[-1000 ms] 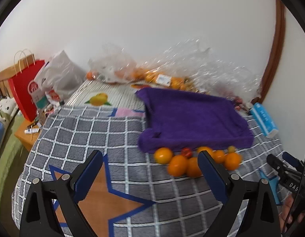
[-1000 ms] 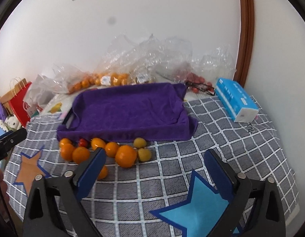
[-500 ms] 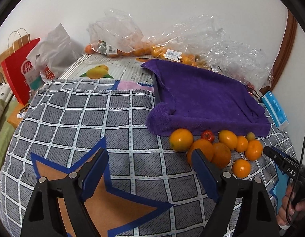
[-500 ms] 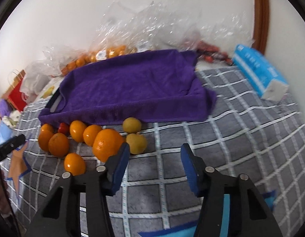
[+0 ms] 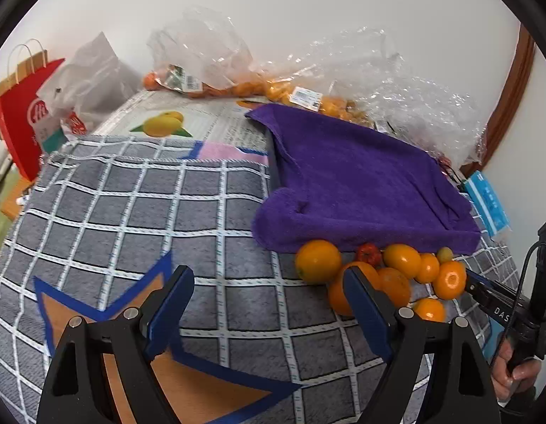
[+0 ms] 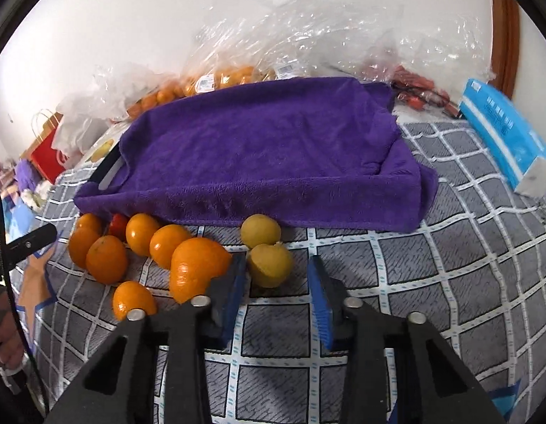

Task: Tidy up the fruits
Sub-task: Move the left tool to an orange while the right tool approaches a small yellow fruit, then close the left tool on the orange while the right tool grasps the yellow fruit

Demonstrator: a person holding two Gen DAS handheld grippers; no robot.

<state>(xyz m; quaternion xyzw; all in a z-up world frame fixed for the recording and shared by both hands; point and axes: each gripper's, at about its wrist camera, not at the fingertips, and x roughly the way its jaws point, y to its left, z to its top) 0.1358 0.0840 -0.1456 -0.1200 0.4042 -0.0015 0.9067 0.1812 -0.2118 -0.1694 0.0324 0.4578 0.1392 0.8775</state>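
Your left gripper (image 5: 269,293) hangs over the checked cloth (image 5: 131,212) with its jaws spread wide and nothing between them; its right finger covers part of one orange (image 5: 338,293) in the near row. Your right gripper (image 6: 274,282) sits low, jaws parted and not gripping, with the nearer yellow fruit (image 6: 271,265) just ahead of the gap and close to the left finger. That finger also hides the lower edge of the big orange (image 6: 197,265). A second yellow fruit (image 6: 260,230) lies just beyond, against the near edge of the purple towel (image 6: 265,148). The other oranges and one small red fruit (image 6: 118,224) huddle to the left along that same edge, some touching each other. What the towel drapes over is hidden, apart from a dark rim at its left end. More fruit in the clear plastic bags (image 6: 290,35) at the far wall is hard to make out. To the right of the yellow fruit the cloth lies bare as far as the blue box (image 6: 509,134).
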